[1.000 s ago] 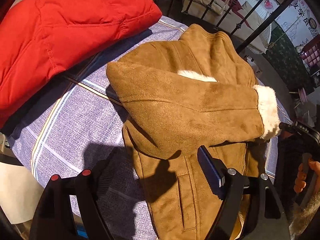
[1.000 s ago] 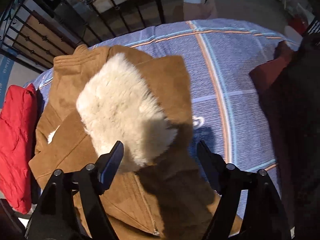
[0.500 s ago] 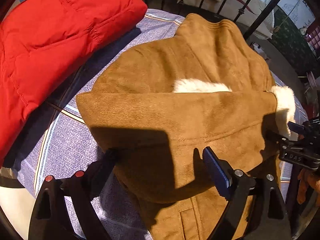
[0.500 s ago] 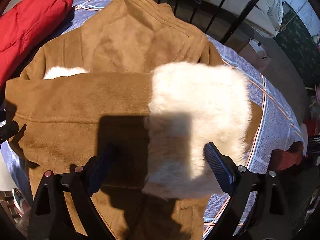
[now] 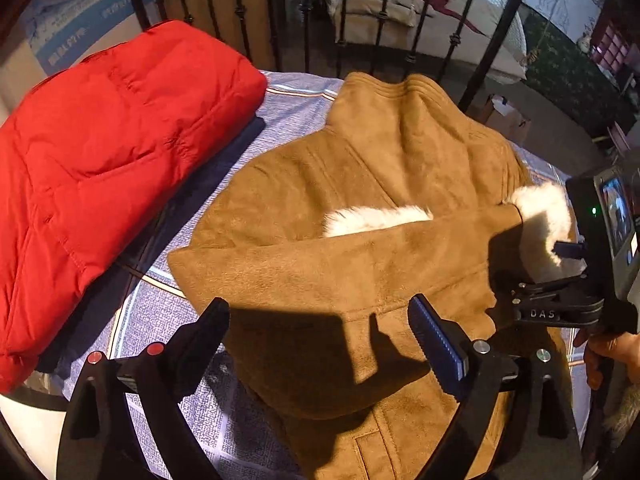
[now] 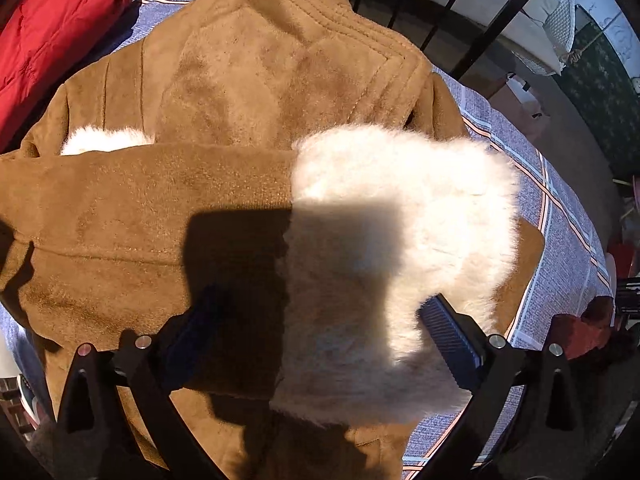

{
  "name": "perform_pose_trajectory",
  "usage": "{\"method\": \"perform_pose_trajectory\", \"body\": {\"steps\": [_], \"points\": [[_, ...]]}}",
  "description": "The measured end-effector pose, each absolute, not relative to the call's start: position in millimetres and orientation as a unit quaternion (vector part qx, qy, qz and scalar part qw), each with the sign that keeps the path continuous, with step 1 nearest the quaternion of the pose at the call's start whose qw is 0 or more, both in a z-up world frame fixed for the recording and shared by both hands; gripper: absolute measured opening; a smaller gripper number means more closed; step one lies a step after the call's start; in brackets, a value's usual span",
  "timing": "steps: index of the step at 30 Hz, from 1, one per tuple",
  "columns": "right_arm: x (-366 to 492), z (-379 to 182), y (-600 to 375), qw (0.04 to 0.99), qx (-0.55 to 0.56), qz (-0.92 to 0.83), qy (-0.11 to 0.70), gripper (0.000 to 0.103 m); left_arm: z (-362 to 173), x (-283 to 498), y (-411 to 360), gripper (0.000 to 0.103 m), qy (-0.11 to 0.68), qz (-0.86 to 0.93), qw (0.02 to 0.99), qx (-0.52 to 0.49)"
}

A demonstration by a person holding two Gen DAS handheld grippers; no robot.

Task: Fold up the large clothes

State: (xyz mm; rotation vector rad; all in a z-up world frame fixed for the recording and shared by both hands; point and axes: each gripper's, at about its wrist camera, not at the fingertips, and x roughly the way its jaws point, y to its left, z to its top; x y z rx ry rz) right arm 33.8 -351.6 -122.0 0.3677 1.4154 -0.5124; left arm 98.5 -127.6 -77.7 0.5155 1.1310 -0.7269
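Note:
A tan suede jacket with white fur lining lies front up on a blue checked cloth. One sleeve is folded across the chest, its white fur cuff at the right. My left gripper is open just above the sleeve's shoulder end. My right gripper is open with its jaws either side of the fur cuff, low over it; it also shows in the left wrist view.
A folded red padded jacket lies on a dark garment at the left. Black iron railings stand behind the table. The table edge drops off at the right.
Both grippers have swung over the folded sleeve and come lower and closer to it. The sleeve and cuff lie where they were.

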Motion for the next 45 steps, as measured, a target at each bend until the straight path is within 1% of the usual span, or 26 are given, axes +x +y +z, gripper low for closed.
{"method": "perform_pose_trajectory", "body": {"steps": [3,5,8,12,15,19,22,25,33,39,43,45], "points": [[38.9,-125.0,-350.6,0.708,0.165,-0.233,0.646,0.098,-101.1,94.5,-141.6,0.088,0.526,-0.337,0.733,0.269],[40.4,-126.3,-351.6,0.705,0.167,-0.231,0.649,0.098,-129.0,93.2,-150.8,0.089,0.548,-0.326,0.705,0.309],[42.4,-128.0,-350.9,0.703,0.165,-0.227,0.653,0.098,-148.8,89.3,-159.0,0.091,0.539,-0.323,0.693,0.352],[44.0,-129.4,-351.2,0.702,0.166,-0.231,0.654,0.098,-154.1,103.7,-160.7,0.094,0.581,-0.322,0.671,0.329],[44.9,-130.5,-351.7,0.703,0.163,-0.234,0.652,0.099,-159.7,109.3,-161.3,0.096,0.592,-0.333,0.659,0.323],[44.9,-130.6,-350.3,0.704,0.16,-0.235,0.65,0.099,-165.3,113.3,-161.8,0.097,0.597,-0.336,0.656,0.319],[42.9,-129.3,-348.1,0.707,0.159,-0.235,0.647,0.099,-165.5,114.8,-162.9,0.098,0.595,-0.331,0.66,0.319],[39.0,-127.1,-345.3,0.716,0.156,-0.235,0.639,0.099,-154.2,107.0,-162.9,0.096,0.584,-0.328,0.672,0.317],[34.2,-122.8,-340.9,0.723,0.153,-0.236,0.631,0.099,-115.6,100.8,-139.8,0.096,0.578,-0.336,0.7,0.25],[33.2,-114.9,-346.4,0.72,0.167,-0.228,0.634,0.098,-91.5,96.8,-109.5,0.096,0.575,-0.342,0.709,0.221],[15.2,-84.5,-349.5,0.746,0.187,-0.258,0.585,0.098,-88.8,92.8,-85.1,0.096,0.581,-0.336,0.709,0.216],[0.8,-78.7,-353.6,0.745,0.212,-0.265,0.574,0.098,-95.3,92.1,-71.1,0.096,0.589,-0.328,0.705,0.218]]}}
